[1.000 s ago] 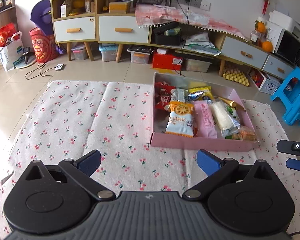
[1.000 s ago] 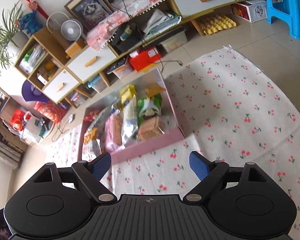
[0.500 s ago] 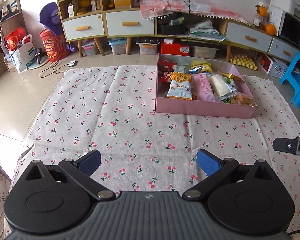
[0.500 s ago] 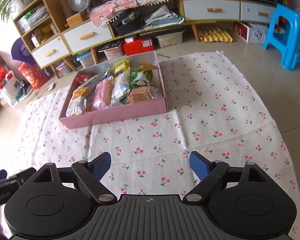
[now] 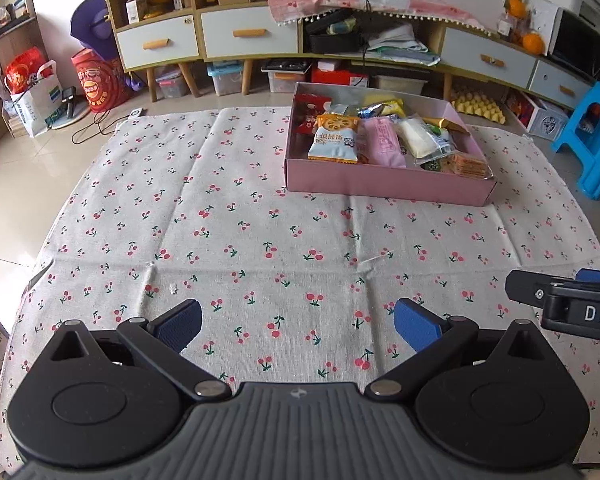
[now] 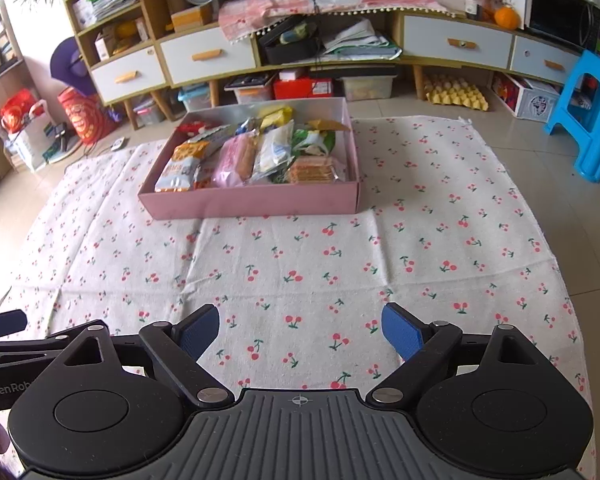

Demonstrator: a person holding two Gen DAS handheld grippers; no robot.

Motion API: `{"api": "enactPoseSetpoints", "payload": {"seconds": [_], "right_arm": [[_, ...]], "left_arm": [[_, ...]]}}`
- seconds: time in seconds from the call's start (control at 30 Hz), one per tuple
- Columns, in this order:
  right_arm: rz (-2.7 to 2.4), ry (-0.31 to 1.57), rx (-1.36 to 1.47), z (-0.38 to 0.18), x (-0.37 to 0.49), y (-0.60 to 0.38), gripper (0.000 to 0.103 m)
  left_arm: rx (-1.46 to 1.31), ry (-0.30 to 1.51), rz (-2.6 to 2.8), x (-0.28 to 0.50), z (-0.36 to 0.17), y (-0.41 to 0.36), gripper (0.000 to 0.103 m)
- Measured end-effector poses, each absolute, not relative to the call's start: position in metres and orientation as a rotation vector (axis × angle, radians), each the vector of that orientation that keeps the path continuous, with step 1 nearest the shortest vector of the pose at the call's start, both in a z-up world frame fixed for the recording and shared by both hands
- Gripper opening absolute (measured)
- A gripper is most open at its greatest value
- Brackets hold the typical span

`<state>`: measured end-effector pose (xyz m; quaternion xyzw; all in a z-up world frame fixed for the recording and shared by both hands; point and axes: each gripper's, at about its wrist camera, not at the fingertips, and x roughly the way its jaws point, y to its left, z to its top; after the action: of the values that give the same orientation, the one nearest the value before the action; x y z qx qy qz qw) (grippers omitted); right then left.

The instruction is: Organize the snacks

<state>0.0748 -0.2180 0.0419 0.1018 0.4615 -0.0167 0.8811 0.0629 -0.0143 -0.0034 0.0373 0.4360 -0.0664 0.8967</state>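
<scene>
A pink box [image 5: 388,189] full of snack packets stands on a cherry-print cloth [image 5: 236,240] on the floor; it also shows in the right wrist view [image 6: 252,202]. Packets include an orange-and-white one [image 5: 334,142], a pink one [image 5: 384,142] and crackers [image 5: 466,165]. My left gripper [image 5: 298,322] is open and empty, well in front of the box. My right gripper [image 6: 300,330] is open and empty, also well short of the box; it shows at the right edge of the left wrist view [image 5: 568,300].
A long low cabinet [image 5: 260,36] with drawers runs along the back wall, with storage bins and a red box under it. A blue stool [image 5: 592,140] stands right of the cloth. Bags [image 5: 32,92] sit at the left. A yellow egg tray [image 6: 456,92] lies behind the cloth.
Both grippers have pulled back and away from the box, which now looks farther off. The right view has levelled out. Both stay open and empty.
</scene>
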Motion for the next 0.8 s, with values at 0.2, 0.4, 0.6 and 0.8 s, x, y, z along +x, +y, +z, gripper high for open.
{"api": "enactPoseSetpoints", "payload": {"seconds": [0.2,0.4,0.6,0.8], "right_arm": [[-0.015,0.977,0.218,0.0394,0.0756,-0.2146,0.09],[-0.01,0.987,0.214,0.0377,0.0744,-0.212,0.09],[-0.015,0.994,0.225,0.0372,0.0745,-0.213,0.09],[-0.015,0.999,0.227,0.0362,0.0746,-0.2131,0.09]], "left_arm": [[0.077,0.897,-0.133,0.062,-0.0033,-0.014,0.103],[0.08,0.896,-0.13,0.0606,-0.0028,-0.0153,0.103],[0.078,0.908,-0.139,0.06,-0.0036,-0.0153,0.103],[0.08,0.902,-0.139,0.0598,-0.0024,-0.0154,0.103]]}}
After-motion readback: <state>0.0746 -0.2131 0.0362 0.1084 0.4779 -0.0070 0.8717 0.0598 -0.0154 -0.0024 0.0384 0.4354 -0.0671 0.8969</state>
